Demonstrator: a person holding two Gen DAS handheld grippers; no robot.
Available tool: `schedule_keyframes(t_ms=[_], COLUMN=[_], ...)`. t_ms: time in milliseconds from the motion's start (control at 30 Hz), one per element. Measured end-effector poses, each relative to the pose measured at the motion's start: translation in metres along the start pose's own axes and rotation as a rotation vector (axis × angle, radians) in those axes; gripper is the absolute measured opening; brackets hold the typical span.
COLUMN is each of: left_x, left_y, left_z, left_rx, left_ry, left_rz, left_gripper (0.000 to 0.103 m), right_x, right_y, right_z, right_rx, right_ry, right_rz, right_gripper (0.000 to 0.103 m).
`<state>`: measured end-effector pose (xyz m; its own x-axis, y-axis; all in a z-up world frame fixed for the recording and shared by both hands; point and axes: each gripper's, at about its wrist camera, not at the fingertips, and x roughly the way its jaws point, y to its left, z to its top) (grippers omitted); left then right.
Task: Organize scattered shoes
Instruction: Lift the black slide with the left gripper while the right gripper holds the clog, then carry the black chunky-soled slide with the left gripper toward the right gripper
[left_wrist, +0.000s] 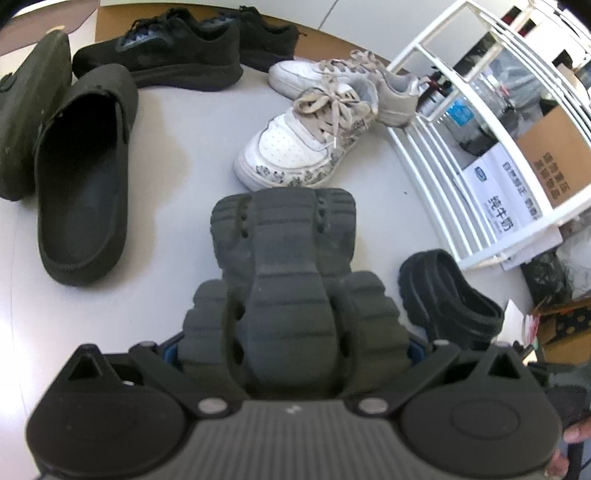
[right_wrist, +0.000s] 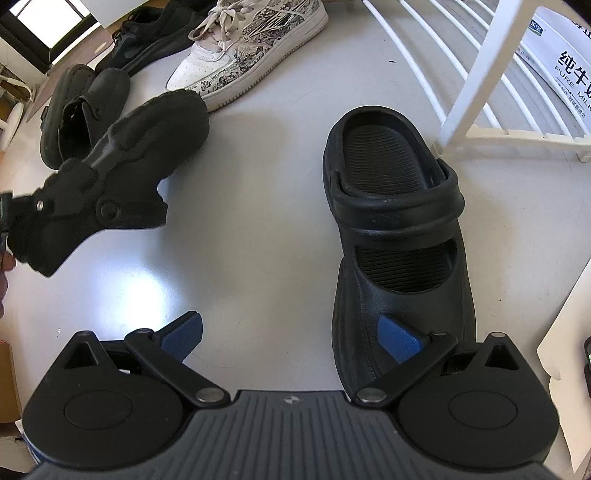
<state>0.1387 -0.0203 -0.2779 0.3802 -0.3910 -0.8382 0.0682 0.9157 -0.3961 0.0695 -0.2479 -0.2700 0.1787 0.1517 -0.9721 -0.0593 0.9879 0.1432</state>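
Note:
My left gripper (left_wrist: 291, 350) is shut on a black clog (left_wrist: 284, 258), held sole-up and tilted above the pale grey surface. The right wrist view shows that held clog (right_wrist: 147, 147) at the left, lifted off the surface. Its matching black clog (right_wrist: 399, 221) lies upright on the surface beside a white rack; it also shows in the left wrist view as the second clog (left_wrist: 450, 295). My right gripper (right_wrist: 291, 336) is open, its right blue pad (right_wrist: 400, 338) over that clog's toe edge and its left pad (right_wrist: 183, 334) over bare surface.
A pair of dark slippers (left_wrist: 81, 177) lies at the left, black sneakers (left_wrist: 166, 51) at the back, and white printed sneakers (left_wrist: 303, 151) in the middle. The white slatted rack (left_wrist: 461, 155) stands at the right with cardboard boxes (left_wrist: 554, 155) behind it.

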Motion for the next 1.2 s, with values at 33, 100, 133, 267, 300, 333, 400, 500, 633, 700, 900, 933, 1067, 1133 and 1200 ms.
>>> schedule_keyframes(t_ms=[33,100,133,267,300,333,400,500,633,700,900,933,1067,1133,1200], left_x=[0.001,0.003,0.004,0.005,0.005,0.006,0.011,0.017,0.018,0.017,0.015,0.014,0.015,0.016,0.02], left_y=[-0.001,0.0,0.001,0.003,0.003,0.001,-0.002,-0.002,-0.009,-0.013,-0.024,-0.027,-0.035,-0.038,-0.041], left_z=[0.0,0.001,0.001,0.0,0.0,-0.001,-0.004,-0.006,-0.011,-0.014,-0.028,-0.031,-0.035,-0.04,-0.043], left_rx=[0.005,-0.001,-0.003,0.001,0.005,0.007,0.012,0.006,0.026,0.029,0.046,0.049,0.057,0.068,0.078], left_ry=[-0.002,-0.005,-0.006,-0.014,-0.014,-0.012,0.001,0.016,0.018,0.023,0.05,0.055,0.074,0.091,0.109], left_rz=[0.002,0.0,-0.001,0.004,0.008,0.012,0.017,0.012,0.011,0.001,-0.026,-0.032,-0.05,-0.058,-0.065], left_gripper=[0.103,0.103,0.103,0.103,0.103,0.103,0.103,0.103,0.103,0.103,0.103,0.103,0.103,0.103,0.103], right_x=[0.0,0.0,0.0,0.0,0.001,0.001,0.0,-0.001,-0.002,-0.002,-0.004,-0.004,-0.009,-0.01,-0.009], right_y=[0.0,0.001,0.001,0.003,0.003,0.003,0.002,0.0,-0.002,-0.003,-0.005,-0.005,-0.002,0.0,0.002], right_z=[0.0,0.0,0.0,-0.001,-0.001,-0.002,-0.002,-0.002,-0.005,-0.005,-0.005,-0.005,-0.007,-0.007,-0.007], right_rx=[0.001,0.003,0.003,-0.003,-0.003,-0.002,0.002,0.006,0.009,0.01,0.026,0.029,0.02,0.015,0.006], right_ry=[0.001,0.002,0.002,0.001,0.0,0.0,-0.004,-0.01,-0.019,-0.02,-0.019,-0.019,-0.027,-0.029,-0.027], right_rz=[-0.001,-0.001,-0.001,-0.003,-0.004,-0.005,-0.004,0.0,0.007,0.008,0.014,0.009,0.01,0.013,0.012], right_gripper=[0.103,0.103,0.103,0.103,0.103,0.103,0.103,0.103,0.103,0.103,0.103,0.103,0.103,0.103,0.103])
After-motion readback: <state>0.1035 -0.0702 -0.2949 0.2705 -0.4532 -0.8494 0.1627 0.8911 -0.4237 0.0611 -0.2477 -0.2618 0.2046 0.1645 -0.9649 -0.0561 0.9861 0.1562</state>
